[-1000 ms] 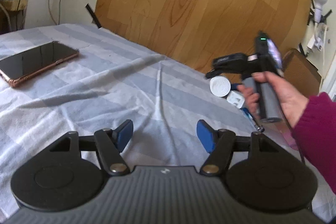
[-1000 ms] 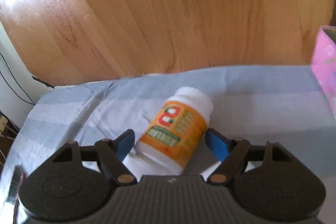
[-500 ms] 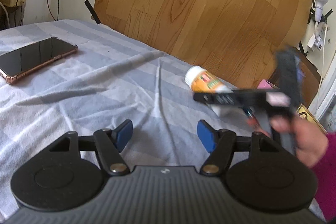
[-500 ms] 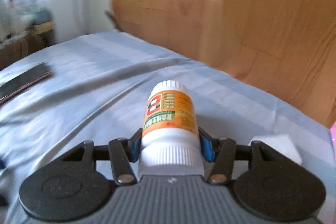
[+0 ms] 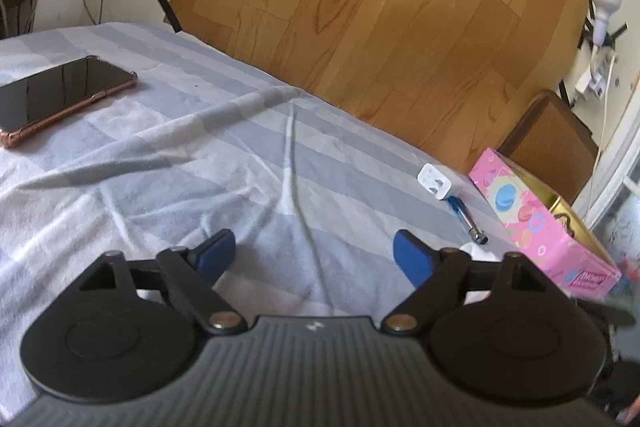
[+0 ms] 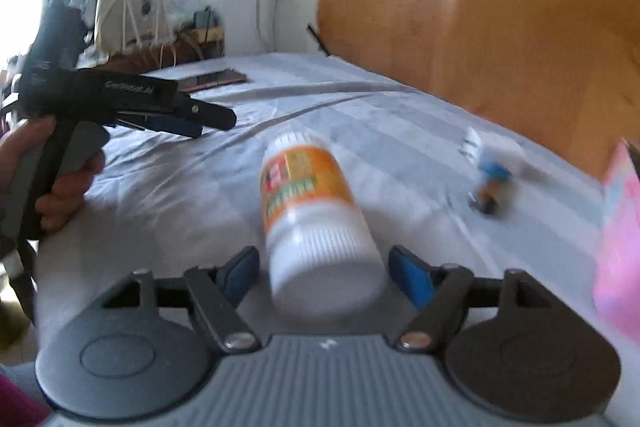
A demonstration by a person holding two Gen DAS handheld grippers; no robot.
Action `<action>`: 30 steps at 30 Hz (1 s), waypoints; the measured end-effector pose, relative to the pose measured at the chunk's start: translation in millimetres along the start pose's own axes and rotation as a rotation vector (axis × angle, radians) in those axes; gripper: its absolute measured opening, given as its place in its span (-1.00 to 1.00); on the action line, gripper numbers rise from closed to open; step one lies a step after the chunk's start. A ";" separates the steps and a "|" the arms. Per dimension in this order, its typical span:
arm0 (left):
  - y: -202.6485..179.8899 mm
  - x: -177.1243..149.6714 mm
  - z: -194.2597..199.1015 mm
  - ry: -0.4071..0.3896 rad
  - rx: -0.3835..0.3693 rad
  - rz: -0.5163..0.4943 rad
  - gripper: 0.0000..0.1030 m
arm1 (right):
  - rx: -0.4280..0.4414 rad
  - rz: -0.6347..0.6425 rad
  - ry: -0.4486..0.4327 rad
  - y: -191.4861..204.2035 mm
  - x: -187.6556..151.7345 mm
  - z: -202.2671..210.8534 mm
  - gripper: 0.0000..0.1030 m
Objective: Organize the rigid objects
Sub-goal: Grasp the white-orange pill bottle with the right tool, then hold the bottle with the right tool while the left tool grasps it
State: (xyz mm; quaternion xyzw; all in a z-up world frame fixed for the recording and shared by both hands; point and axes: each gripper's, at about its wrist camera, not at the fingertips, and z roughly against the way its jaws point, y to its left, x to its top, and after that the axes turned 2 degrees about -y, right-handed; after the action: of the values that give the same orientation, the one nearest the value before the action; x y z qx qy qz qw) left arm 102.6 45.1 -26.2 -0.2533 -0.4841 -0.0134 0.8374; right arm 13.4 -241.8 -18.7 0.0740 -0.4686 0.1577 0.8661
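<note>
At the bottom of the right wrist view, the right gripper [image 6: 322,273] has its jaws opening, and the bottle [image 6: 316,215] lies between them with a gap on each side, so the pads no longer press on it. The bottle rests on the striped bedsheet [image 6: 400,147] in the lower middle of the frame. It lies on its side, its long axis running from the camera away up the frame and leaning slightly left. One white end faces the gripper; the other points toward the far upper middle. The picture is too blurred to say which end is the cap.

In the left wrist view, the left gripper [image 5: 314,255] has its jaws opening over bare sheet, with nothing between them. Farther off, right of centre, a white charger [image 5: 434,182] and a blue pen [image 5: 466,219] lie touching or just beside each other, near the pink box [image 5: 540,223] at the right edge. A phone [image 5: 60,95] sits well apart at the upper left.

Judging from this, the bottle looks just set down, while charger, pen and phone lie scattered, so most of the sorting seems left.
</note>
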 end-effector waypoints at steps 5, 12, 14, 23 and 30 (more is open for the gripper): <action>-11.0 -4.5 2.3 0.014 -0.070 0.144 0.82 | -0.003 -0.041 -0.032 -5.8 -4.5 8.7 0.44; -73.2 -8.4 -14.9 0.090 -0.150 0.013 0.84 | -0.006 -0.014 -0.041 -3.6 -3.6 6.0 0.41; -86.5 -11.6 -25.6 0.117 -0.158 -0.013 0.87 | 0.008 -0.014 -0.040 -3.8 -1.7 2.9 0.33; -115.1 -32.2 -41.0 0.161 -0.148 -0.075 0.81 | 0.081 -0.047 -0.038 -8.4 -3.5 0.5 -0.02; -131.0 -18.1 -36.7 0.130 -0.155 -0.109 0.59 | 0.069 -0.086 -0.045 -14.6 -5.0 5.4 -0.02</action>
State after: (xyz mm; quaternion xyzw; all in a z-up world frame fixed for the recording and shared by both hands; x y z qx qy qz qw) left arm 87.4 -89.1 -1.9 -0.2891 -0.4392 -0.1125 0.8431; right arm 11.5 -258.0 -19.6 0.1274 -0.4786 0.1346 0.8582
